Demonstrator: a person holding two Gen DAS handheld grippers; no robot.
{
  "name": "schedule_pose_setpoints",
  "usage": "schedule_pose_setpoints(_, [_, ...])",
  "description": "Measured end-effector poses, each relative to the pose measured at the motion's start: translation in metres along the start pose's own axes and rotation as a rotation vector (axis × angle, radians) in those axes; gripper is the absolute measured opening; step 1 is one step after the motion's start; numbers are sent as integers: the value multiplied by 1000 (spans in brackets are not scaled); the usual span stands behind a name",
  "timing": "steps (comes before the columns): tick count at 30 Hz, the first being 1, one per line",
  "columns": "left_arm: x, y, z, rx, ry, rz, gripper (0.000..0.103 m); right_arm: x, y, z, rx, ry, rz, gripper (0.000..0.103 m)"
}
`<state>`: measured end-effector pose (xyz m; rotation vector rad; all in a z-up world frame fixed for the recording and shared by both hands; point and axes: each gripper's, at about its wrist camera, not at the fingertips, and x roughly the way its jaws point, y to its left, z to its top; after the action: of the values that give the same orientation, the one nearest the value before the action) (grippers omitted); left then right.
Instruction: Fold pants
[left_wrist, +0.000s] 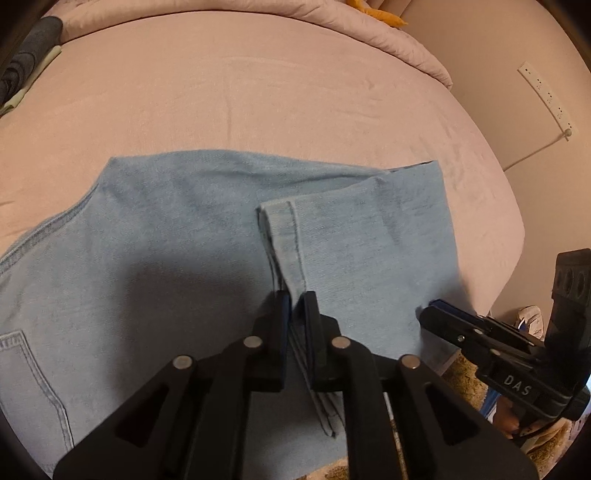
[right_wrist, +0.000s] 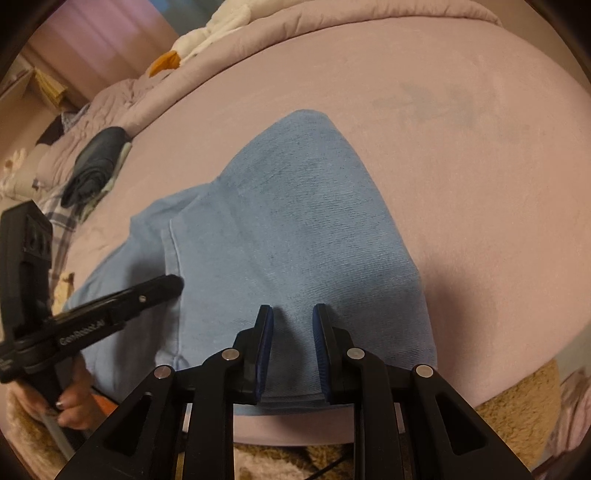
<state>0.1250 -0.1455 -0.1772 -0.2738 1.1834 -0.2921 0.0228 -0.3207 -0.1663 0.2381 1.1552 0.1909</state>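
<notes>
Nearest you, your left tool (left_wrist: 297, 299) is pinched onto the stitched hem (left_wrist: 286, 243) of the light blue pants (left_wrist: 166, 240), its two fingers nearly together with the layered cuff edge between them. Your right tool (right_wrist: 293, 314) sits over the near edge of the folded denim with its blue-padded fingers (right_wrist: 320, 332) spread apart; the cloth runs under and between them, and nothing is clamped. A hand (right_wrist: 75, 402) grips the left tool's handle at the lower left of the right wrist view.

The pants lie flat on the bed (left_wrist: 258, 92), close to its near edge. The leg is folded back over the upper part, so the hem rests across the middle of the garment. A back pocket (left_wrist: 33, 373) shows toward the left, with the curved seam beyond it. From the left wrist view, the right tool touches the fold's right corner at the bed edge.

Beyond the pants, the pink sheet is bare up to a bunched pink comforter (left_wrist: 351, 26). A folded dark garment (right_wrist: 96, 162) sits at the far left side of the bed. A white power strip (left_wrist: 546, 96) hangs on the wall at right.
</notes>
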Motion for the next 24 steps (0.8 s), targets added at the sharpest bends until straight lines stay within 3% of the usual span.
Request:
schedule_pose_setpoints(1, [-2,1,0,-3,2,-6,12,0,2,0,-5,1,-7,22])
schedule_pose_setpoints(7, [-16,7,-1,-3,1,54,40,0,5,-1,-15,4,-16,22])
schedule_pose_setpoints(10, [-5,6,3,-19,31,-19,43,1,5,0,-7,4,-7,22])
schedule_pose_setpoints(13, [9,6,6,-8,73,-101,56,1,5,-2,-6,-1,-3,22])
schedule_pose_setpoints(18, [14,15,16,-36,108,-158,54,1,6,-3,-13,-5,2,22])
schedule_pose_setpoints(22, [15,10,14,-29,97,-164,36,1,7,-4,-13,-10,9,22])
schedule_pose_setpoints(24, [17,6,14,-11,94,-152,32,2,6,-4,-13,-10,9,22])
